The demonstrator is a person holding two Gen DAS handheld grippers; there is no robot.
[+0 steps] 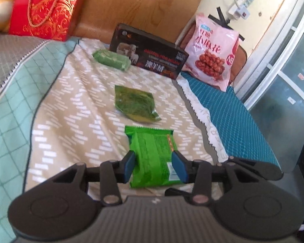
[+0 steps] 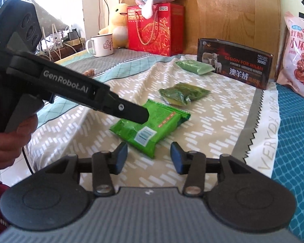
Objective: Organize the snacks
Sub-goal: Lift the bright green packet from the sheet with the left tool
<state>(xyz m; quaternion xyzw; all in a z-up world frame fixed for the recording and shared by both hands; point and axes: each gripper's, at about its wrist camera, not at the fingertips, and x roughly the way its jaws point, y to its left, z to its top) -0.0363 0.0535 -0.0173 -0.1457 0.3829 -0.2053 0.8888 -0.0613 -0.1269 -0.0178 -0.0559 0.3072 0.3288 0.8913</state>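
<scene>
Evidently mid-sorting: bright green snack packet (image 1: 152, 158) lies flat on the patterned cloth (image 1: 75, 109), nearest of three green packs lined toward the black box (image 1: 150, 52). Left gripper (image 1: 155, 167) straddles it, pads apparently not pressing; right gripper (image 2: 148, 158) open, empty, just short of its corner.

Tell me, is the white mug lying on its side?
No. The white mug stands upright on the grey cloth, handle to its left.
</scene>
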